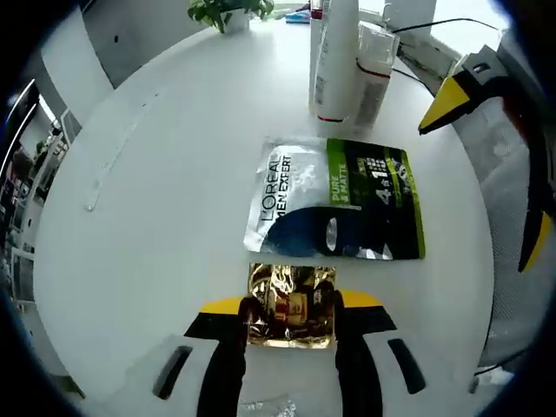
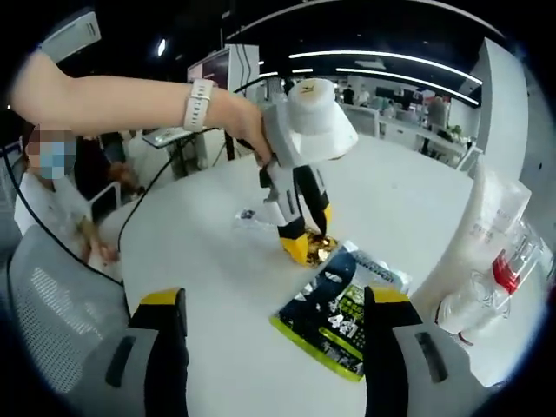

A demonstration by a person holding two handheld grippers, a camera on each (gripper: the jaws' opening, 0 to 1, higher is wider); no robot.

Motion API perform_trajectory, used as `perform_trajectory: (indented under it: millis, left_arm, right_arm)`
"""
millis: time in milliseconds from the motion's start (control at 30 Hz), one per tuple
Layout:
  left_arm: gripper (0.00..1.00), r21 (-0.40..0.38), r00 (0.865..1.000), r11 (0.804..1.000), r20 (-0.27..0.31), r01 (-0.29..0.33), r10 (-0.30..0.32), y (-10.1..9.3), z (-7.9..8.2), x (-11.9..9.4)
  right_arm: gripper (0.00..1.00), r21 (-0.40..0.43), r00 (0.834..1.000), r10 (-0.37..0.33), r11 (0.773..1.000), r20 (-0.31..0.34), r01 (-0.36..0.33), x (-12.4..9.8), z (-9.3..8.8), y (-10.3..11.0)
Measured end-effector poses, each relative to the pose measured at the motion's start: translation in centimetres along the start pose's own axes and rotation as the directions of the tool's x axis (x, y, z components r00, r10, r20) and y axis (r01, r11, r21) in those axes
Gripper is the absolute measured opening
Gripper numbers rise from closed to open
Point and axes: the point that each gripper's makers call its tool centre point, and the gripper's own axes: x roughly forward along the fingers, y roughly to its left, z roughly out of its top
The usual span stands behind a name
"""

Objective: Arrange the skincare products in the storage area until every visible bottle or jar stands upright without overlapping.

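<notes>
In the left gripper view, a small gold foil sachet is pinched between the jaws of the left tongs, which are closed in on its two side edges while it lies flat on the white tabletop. Just ahead of the tongs, almost touching the sachet's far edge, a dark and green L'Oreal Men Expert pouch lies flat. Farther ahead and slightly right, a tall white bottle stands upright, with a clear boxed product right beside it. A small green plant is seen at the far edge of the tabletop.

In the right gripper view, the right tongs are held wide open and empty above the tabletop. The pouch lies ahead between their jaws, the left tongs are seen beyond it, gripped by a person's hand, and the white bottle stands off to the right.
</notes>
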Motion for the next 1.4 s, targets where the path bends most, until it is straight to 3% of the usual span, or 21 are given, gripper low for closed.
perform_trajectory:
  millis: [467,700,933,1400]
  left_arm:
    - [0.46,-0.022,1.000,1.000,-0.001,-0.016,0.016,0.2,0.0,0.0]
    - [0.49,0.015,0.999,1.000,-0.026,-0.026,0.026,-0.1,-0.5,-0.3]
    - [0.51,-0.028,0.999,0.999,-0.010,-0.044,0.044,-0.3,-0.8,-1.5]
    - [0.56,-0.111,0.994,0.989,-0.042,-0.102,0.098,0.2,-4.8,-4.3]
  right_arm:
    - [0.84,0.014,1.000,-0.013,1.000,0.007,0.013,-0.5,0.0,-0.4]
    - [0.84,0.015,1.000,-0.021,1.000,0.016,0.021,-0.9,0.2,-0.7]
    - [0.88,0.024,0.999,-0.031,0.999,0.022,0.031,-1.4,0.1,-0.9]
    - [0.89,0.012,0.999,-0.029,1.000,0.033,0.028,-2.1,0.5,-0.7]
